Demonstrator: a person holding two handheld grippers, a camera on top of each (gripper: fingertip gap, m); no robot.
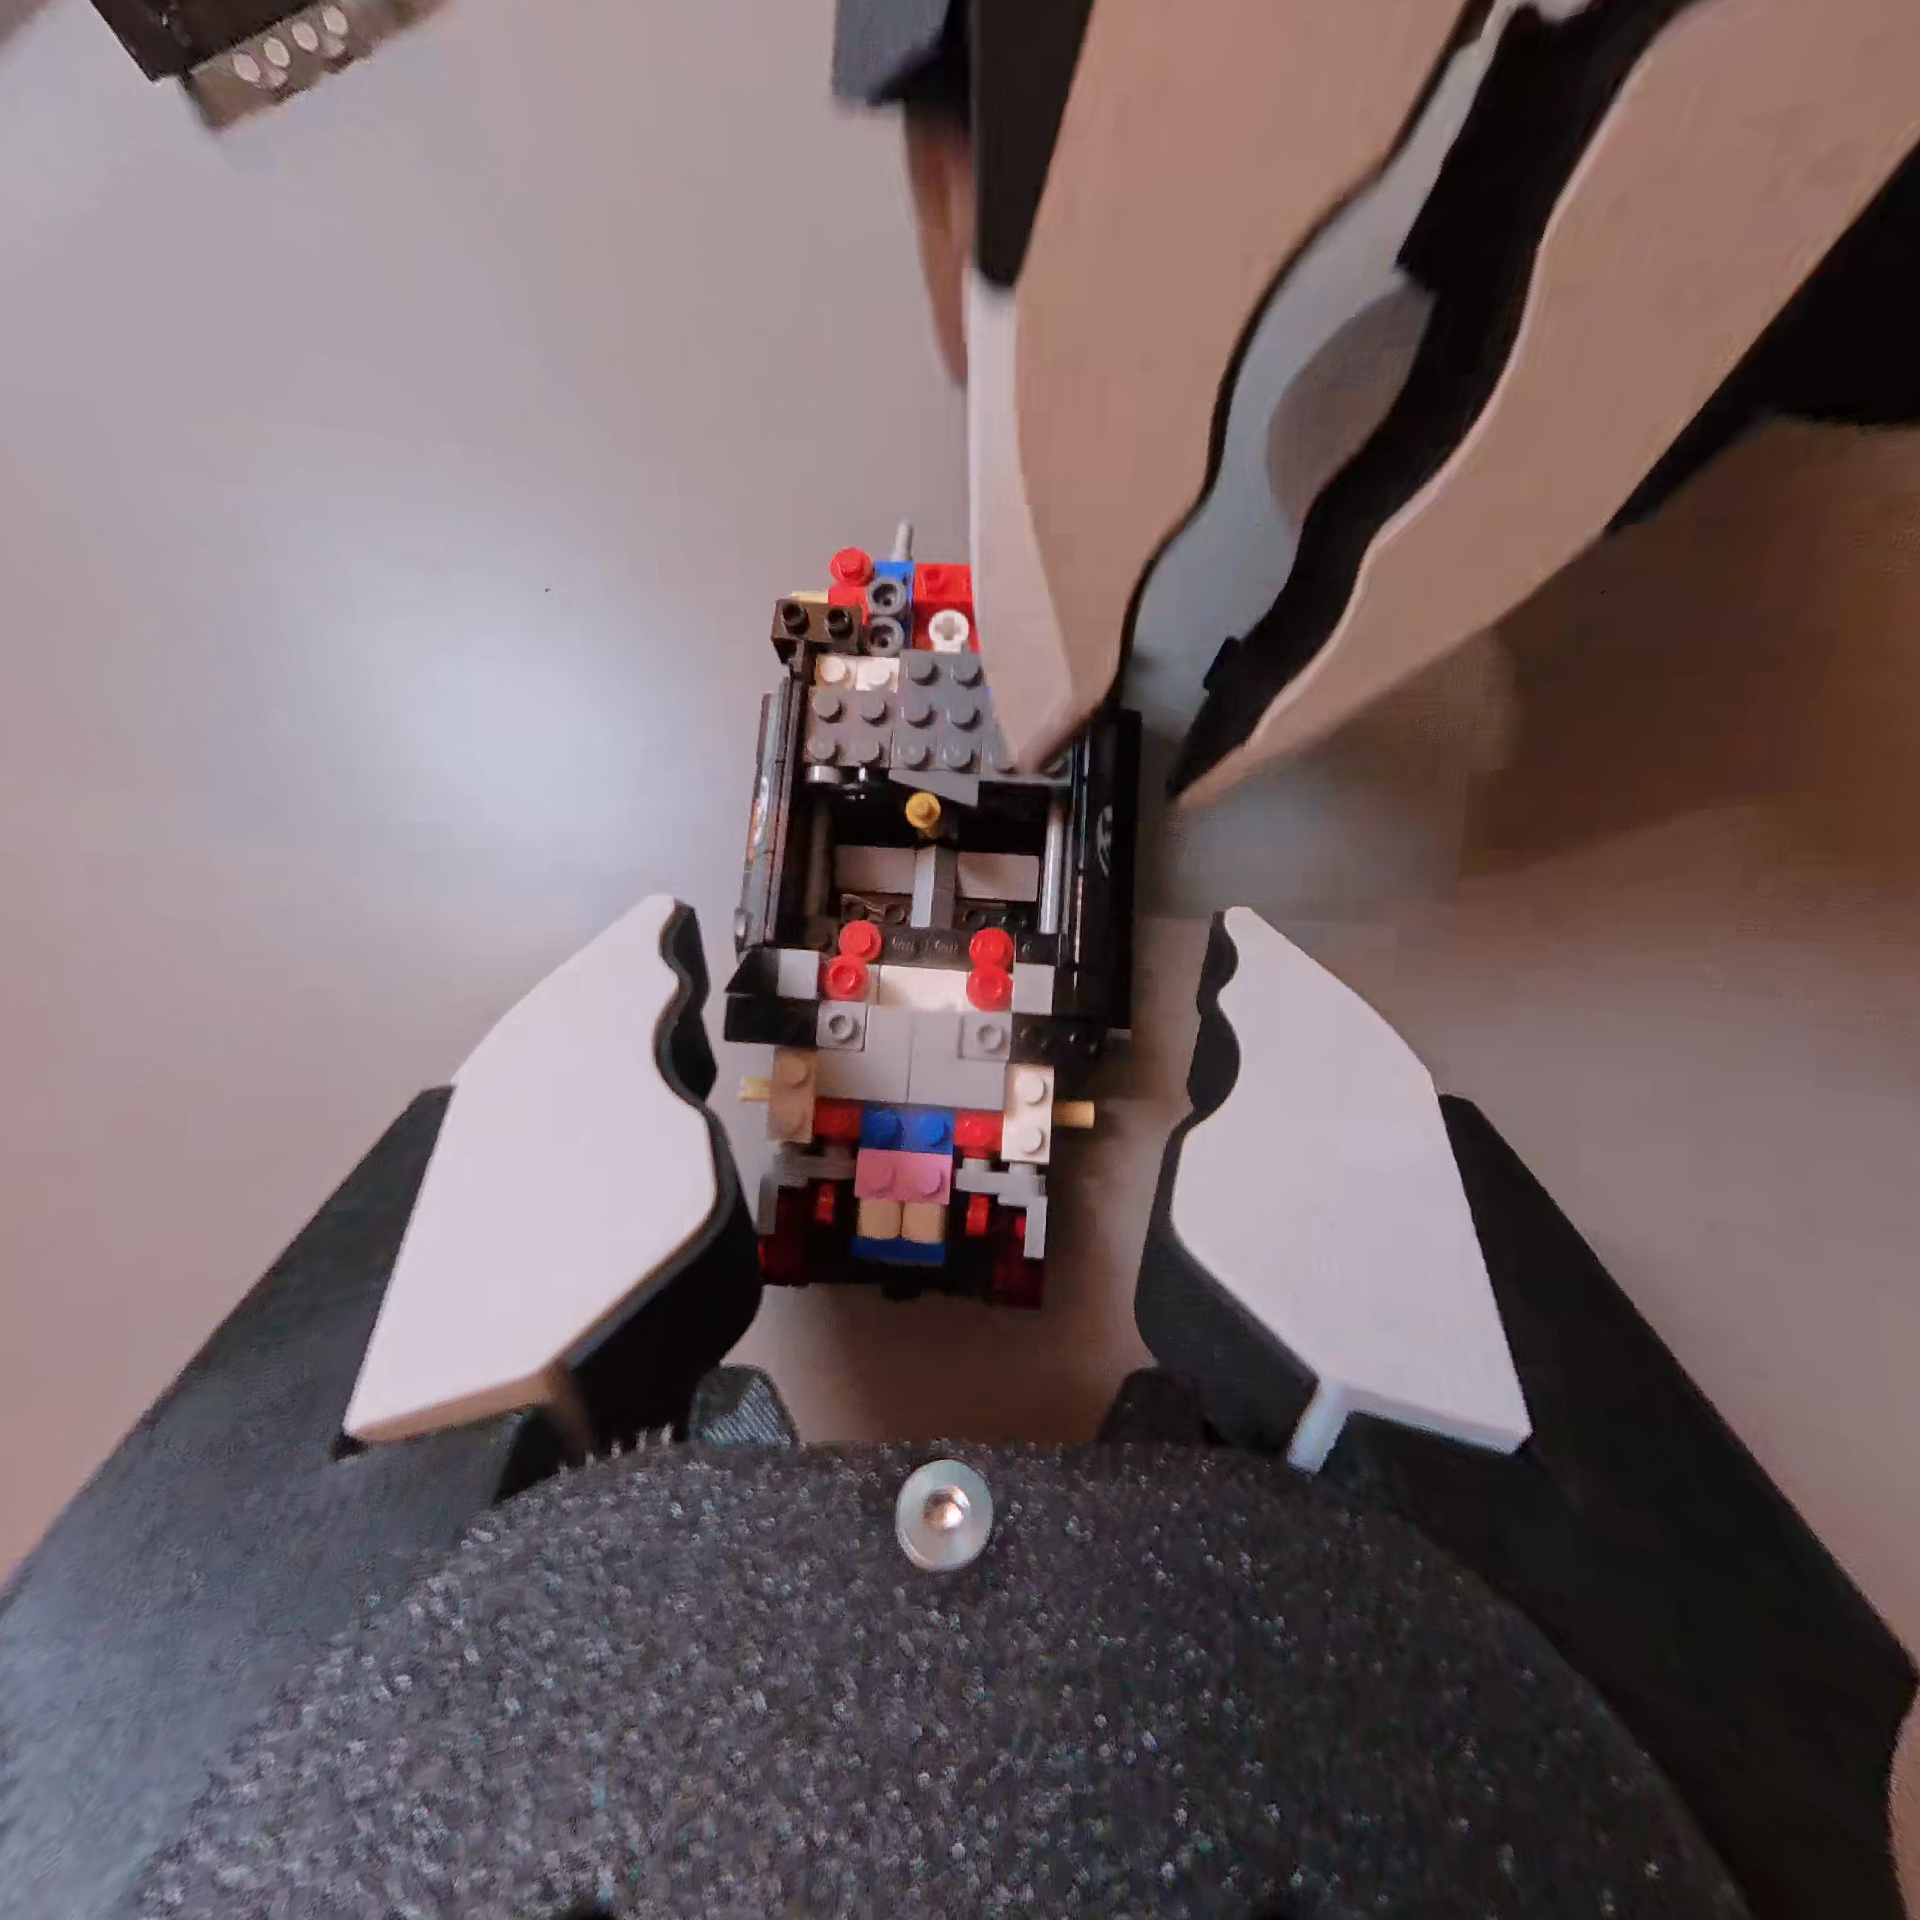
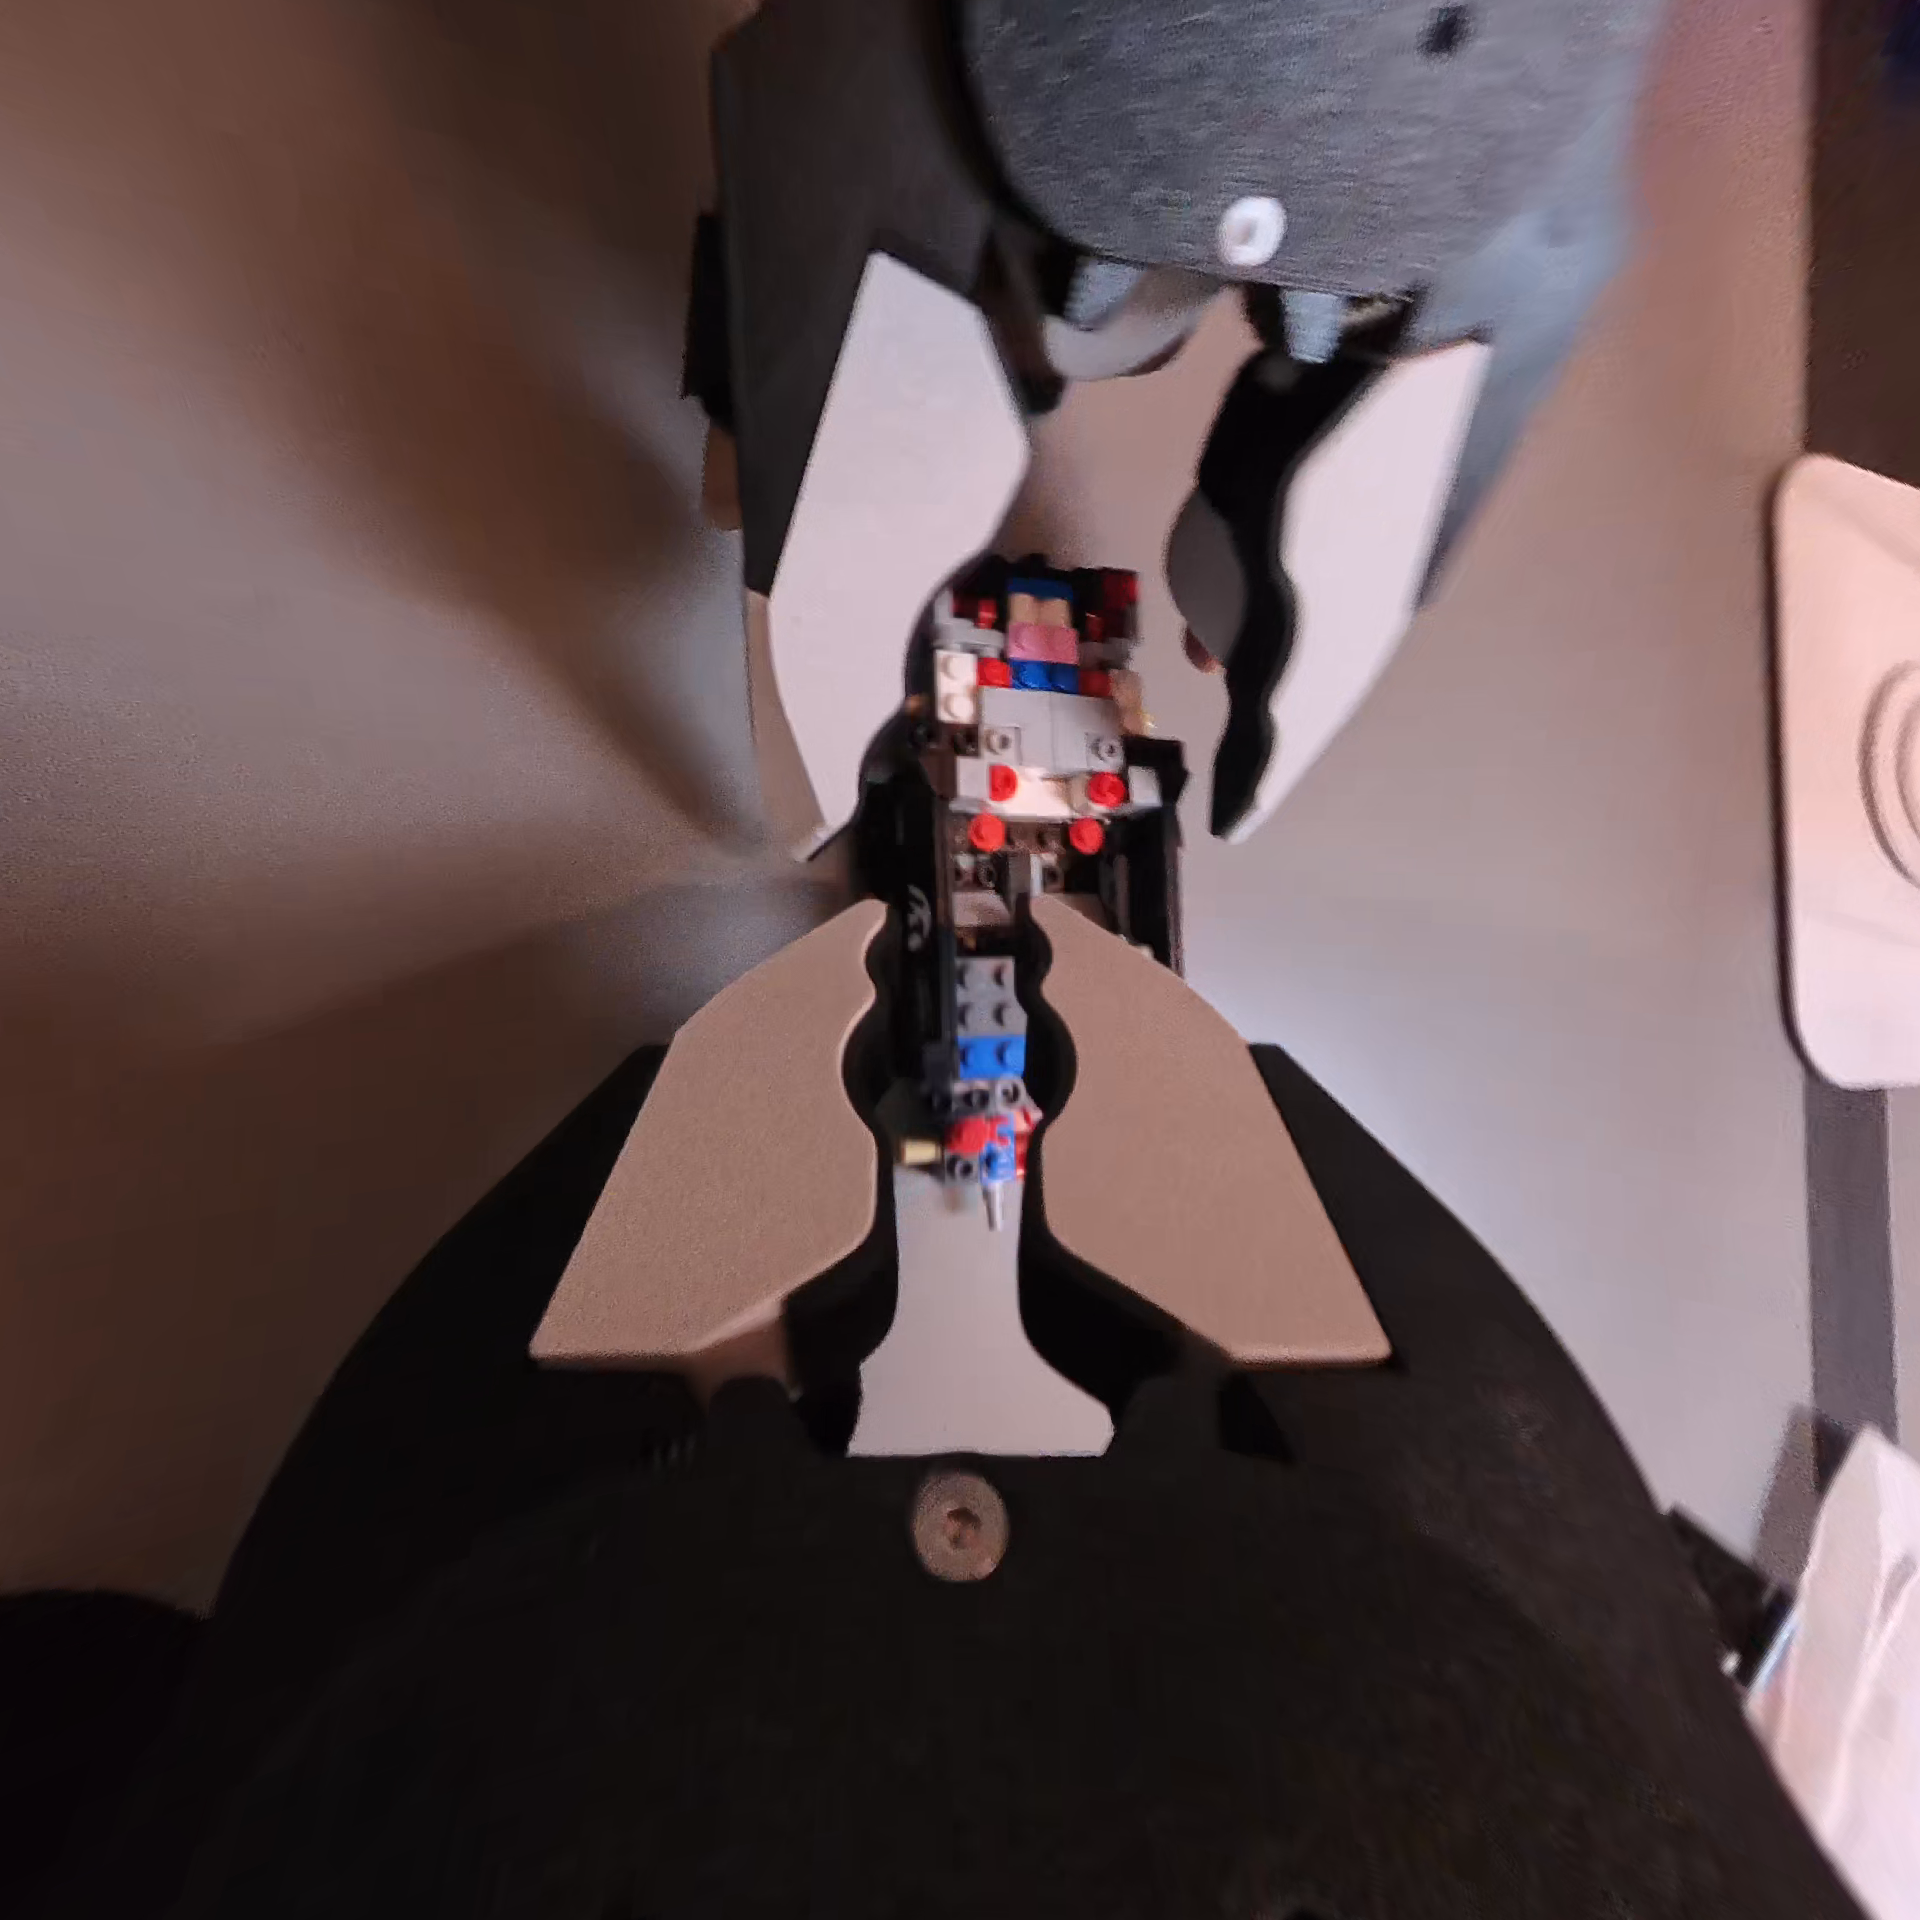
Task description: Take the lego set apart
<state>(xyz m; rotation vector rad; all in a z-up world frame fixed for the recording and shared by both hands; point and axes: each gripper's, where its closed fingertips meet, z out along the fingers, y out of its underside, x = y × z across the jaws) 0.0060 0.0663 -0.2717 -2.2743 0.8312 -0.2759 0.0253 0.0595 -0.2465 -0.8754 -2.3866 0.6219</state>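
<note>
Pale, smooth bench (image 1: 343, 644) fills the background of both views, and on it rests the lego set (image 1: 914, 935), a small vehicle-like build of black, grey, red, blue and white bricks with a row of pink and tan bricks at one end.

The set lies lengthwise between the two tools. The left tongs (image 1: 951, 1018) stand spread wide, one finger on each side of the pink-brick end; a gap shows at the right finger, while the left finger sits just beside the bricks and contact cannot be told. The right tongs (image 2: 956, 1049) are drawn narrow about the opposite end, their fingers (image 2: 769, 1132) flanking the grey and blue bricks there. Whether they actually pinch the bricks cannot be told, as that picture is blurred.

From the left wrist view, the right tongs come in from the top, one fingertip down at the grey plates, and a dark object with a perforated metal strip (image 1: 275, 57) sits at the upper left corner. From the right wrist view alone, a white rounded pad (image 2: 1849, 790) lies at the right edge, with a pale object (image 2: 1849, 1662) below it; neither can be identified further.
</note>
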